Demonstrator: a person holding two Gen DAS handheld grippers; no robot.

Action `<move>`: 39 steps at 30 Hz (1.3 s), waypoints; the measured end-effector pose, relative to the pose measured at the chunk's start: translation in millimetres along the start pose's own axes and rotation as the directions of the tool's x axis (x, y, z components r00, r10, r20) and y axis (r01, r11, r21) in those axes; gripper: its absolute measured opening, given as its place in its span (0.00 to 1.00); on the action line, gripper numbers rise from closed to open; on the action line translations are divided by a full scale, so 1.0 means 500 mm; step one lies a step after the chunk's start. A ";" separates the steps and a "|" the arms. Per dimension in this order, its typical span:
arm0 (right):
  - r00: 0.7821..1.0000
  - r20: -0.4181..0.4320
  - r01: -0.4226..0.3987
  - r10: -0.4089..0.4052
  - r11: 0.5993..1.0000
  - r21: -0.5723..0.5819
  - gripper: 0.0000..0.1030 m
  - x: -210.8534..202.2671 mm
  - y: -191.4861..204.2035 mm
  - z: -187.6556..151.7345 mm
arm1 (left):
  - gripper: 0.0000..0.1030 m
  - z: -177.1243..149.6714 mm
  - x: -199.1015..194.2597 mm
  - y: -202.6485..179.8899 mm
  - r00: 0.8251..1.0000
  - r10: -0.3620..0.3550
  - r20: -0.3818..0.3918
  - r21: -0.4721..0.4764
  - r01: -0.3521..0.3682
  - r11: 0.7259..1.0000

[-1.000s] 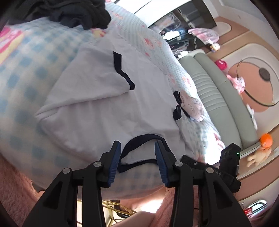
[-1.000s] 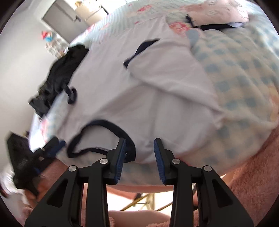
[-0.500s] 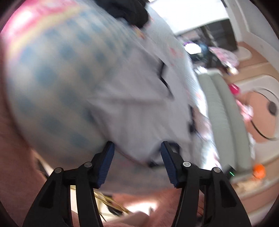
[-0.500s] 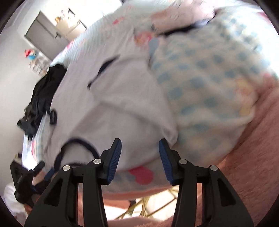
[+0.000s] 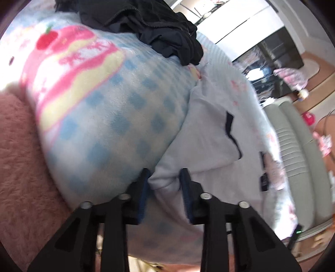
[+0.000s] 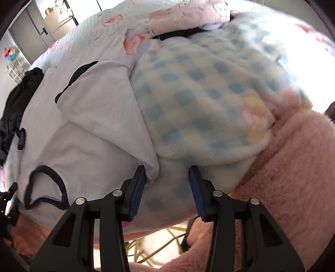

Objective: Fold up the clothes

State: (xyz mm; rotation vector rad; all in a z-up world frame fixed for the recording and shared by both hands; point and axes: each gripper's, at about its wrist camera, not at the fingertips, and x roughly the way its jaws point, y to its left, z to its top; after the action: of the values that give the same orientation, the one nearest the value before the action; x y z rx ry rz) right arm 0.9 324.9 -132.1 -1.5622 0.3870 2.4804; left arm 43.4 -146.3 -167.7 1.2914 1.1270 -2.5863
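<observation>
A white T-shirt [image 5: 209,129] with navy trim lies flat on the blue checked blanket [image 5: 104,125], both sleeves folded inward. My left gripper [image 5: 165,192] is at the shirt's near left corner. Its jaws are closing, and the bunched corner fills the gap between the pads. In the right wrist view the same T-shirt [image 6: 94,125] shows its navy neckline [image 6: 46,188] at lower left. My right gripper [image 6: 167,188] stands at the near right corner with its jaws closing slightly. The corner's tip touches only the left pad [image 6: 138,188]; mostly checked blanket [image 6: 209,94] lies between the pads.
A pile of black clothes [image 5: 146,21] lies at the bed's far left, and shows as black clothes [image 6: 12,108] in the right wrist view. A pink garment [image 6: 188,14] rests at the far side. Pink fluffy fabric [image 6: 293,167] hangs over the near edge. A grey sofa [image 5: 293,136] stands beyond.
Both grippers left the neckline and moved apart along the near edge, the left to the left corner, the right to the right corner. The left jaws widened, then narrowed around the corner.
</observation>
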 end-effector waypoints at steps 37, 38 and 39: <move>0.829 0.000 -0.552 0.559 0.819 0.158 0.83 0.090 0.005 0.010 | 0.44 -0.014 0.133 0.026 0.900 -0.405 -0.163 -0.246 0.360 0.900; 0.834 -0.017 -0.546 0.551 0.830 0.119 0.91 0.091 0.027 0.012 | 0.47 -0.012 0.135 0.021 0.897 -0.409 -0.168 -0.234 0.366 0.901; 0.845 -0.030 -0.530 0.534 0.844 0.079 0.95 0.089 0.046 0.014 | 0.51 -0.010 0.137 0.016 0.895 -0.412 -0.172 -0.223 0.372 0.901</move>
State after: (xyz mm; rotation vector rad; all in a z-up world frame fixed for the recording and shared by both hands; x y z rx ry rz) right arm -30.9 306.0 -166.7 -1.6694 1.0336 2.7746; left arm 4.7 -130.5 -222.6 1.4563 1.7950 -2.5532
